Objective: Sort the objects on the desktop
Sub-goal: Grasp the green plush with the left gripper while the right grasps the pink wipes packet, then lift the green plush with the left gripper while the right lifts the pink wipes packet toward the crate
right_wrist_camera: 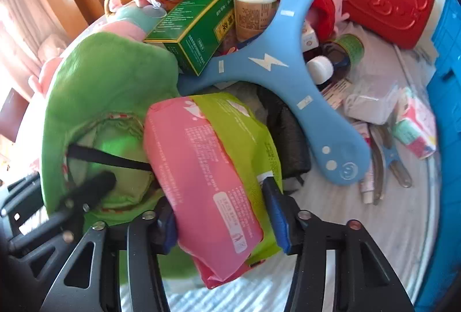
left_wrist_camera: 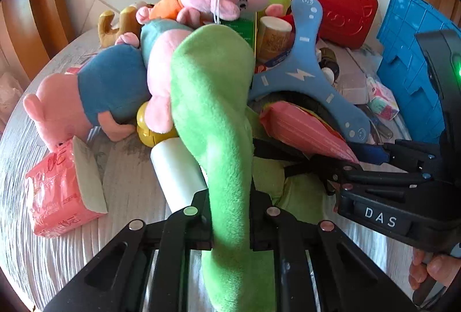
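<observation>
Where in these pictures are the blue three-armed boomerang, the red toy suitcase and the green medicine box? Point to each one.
Blue boomerang point(right_wrist_camera: 268, 62): right wrist view, on its lightning-bolt hub.
Red suitcase point(left_wrist_camera: 334, 6): left wrist view, on its embossed front face.
Green medicine box point(right_wrist_camera: 198, 15): right wrist view, on its top face.

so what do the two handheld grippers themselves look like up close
Both are black plastic linkage frames with round silver rivets at the pivots. The right gripper has blue pads on its fingers. Seen from the left wrist view, its body carries white "DAS" lettering and a small green indicator light. The left gripper shows the same black arms and rivets. No cables or sleeves are visible.
</observation>
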Demonstrator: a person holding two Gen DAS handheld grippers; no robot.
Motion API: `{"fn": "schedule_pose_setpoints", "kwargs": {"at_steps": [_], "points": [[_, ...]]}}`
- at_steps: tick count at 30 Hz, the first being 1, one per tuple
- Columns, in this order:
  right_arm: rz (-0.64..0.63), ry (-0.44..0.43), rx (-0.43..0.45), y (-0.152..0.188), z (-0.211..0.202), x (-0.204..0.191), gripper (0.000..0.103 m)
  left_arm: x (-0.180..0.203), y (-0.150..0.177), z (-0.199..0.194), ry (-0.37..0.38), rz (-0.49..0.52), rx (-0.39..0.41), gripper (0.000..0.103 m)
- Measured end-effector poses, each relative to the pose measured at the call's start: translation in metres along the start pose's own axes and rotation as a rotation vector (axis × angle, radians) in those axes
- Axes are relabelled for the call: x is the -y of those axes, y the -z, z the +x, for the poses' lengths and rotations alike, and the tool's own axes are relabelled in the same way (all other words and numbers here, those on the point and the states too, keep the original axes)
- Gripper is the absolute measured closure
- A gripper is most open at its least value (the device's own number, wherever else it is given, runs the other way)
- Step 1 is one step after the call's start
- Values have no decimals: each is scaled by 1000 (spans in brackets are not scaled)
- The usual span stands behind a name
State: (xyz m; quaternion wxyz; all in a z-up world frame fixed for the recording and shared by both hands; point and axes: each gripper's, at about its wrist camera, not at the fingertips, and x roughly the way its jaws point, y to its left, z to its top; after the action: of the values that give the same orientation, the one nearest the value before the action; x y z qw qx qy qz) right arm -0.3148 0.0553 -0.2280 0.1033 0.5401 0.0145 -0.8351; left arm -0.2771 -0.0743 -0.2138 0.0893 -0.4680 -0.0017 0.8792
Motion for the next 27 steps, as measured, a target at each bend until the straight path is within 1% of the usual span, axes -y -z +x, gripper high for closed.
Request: {"fn": "schedule_pose_setpoints", "kwargs": {"at_steps": [2,3,5,7,8,10,12,15,17,20,21,23,24,25,27], "points": [[2,1,16,4,-11,3,64,4,-3,-12,-20,12,34,89],[0,12,25,6,-16,4,69,6,-4,-19,-29,18,50,89],[-6,40,47,10,-26,4,73,9,-6,-33,-41,23,86,89],[-19,60,64,15,-36,3,83,13,-8,-47,-47,29,119,89],[-23,66,73,18,-40,3,84,15,-10,-54,-52,32,134,89],[-34,85,102,23,-55,3,92,19,-12,-67,-55,40,164,89],[-44,92,110,25,-64,4,95,23,-13,-77,-56,45,184,89],[-43,96,111,27,-66,9,96,26,-12,-87,-68,52,196,89],[-27,86,103,32,-69,14,96,25,-7,-88,-82,55,190,89],[6,93,94,39,-73,25,94,20,3,-79,-90,37,159,89],[20,93,87,40,-73,29,91,17,7,-74,-92,29,143,89],[35,71,61,41,-67,35,79,12,14,-62,-87,15,110,89],[43,54,44,42,-62,36,69,10,18,-57,-78,6,95,89],[41,45,34,44,-58,37,67,9,21,-51,-71,1,78,89],[34,43,19,46,-47,36,67,9,26,-41,-64,2,54,89]]}}
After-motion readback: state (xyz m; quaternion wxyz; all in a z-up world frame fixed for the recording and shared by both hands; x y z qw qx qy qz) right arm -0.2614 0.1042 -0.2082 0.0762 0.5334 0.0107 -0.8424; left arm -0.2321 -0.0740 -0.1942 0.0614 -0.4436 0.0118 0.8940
